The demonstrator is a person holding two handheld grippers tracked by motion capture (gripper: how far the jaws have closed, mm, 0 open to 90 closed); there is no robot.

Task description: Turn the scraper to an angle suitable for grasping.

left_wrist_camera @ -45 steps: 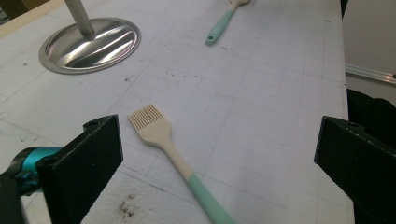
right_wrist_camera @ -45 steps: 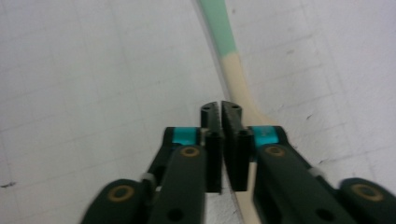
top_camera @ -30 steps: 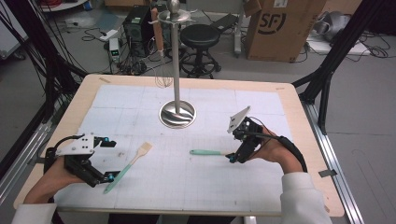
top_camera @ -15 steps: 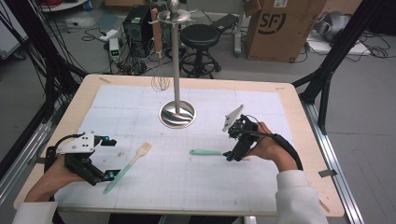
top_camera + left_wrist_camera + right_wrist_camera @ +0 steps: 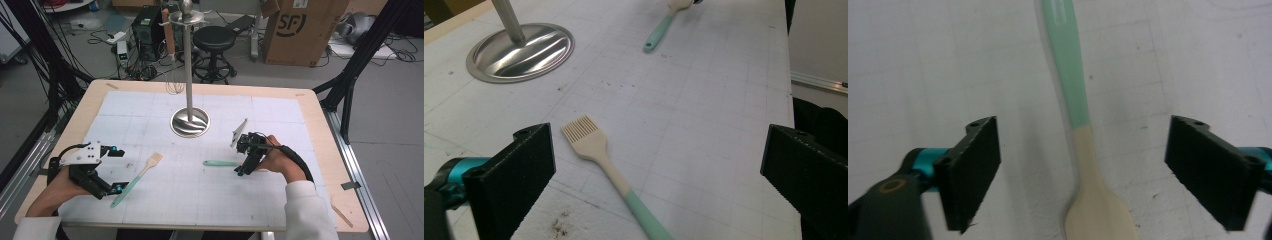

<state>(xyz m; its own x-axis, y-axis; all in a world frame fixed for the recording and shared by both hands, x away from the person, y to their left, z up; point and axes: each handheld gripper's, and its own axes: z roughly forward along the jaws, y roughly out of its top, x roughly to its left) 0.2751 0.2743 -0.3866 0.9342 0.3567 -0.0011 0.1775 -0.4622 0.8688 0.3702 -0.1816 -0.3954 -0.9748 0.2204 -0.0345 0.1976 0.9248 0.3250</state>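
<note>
White gridded mat [image 5: 280, 195] covers the table: the right gripper [image 5: 1083, 170], jaws spread and just closing, straddles a spoon [image 5: 1083, 165]; the left gripper [image 5: 659, 175] gapes over a pastry brush [image 5: 599, 155].

Each tool, left [image 5: 107, 187] and right [image 5: 242, 170], has two black rectangular jaws on teal fittings. The left tool carries a grey three-cornered plate; a black cable trails from each. Sleeves are white.
</note>
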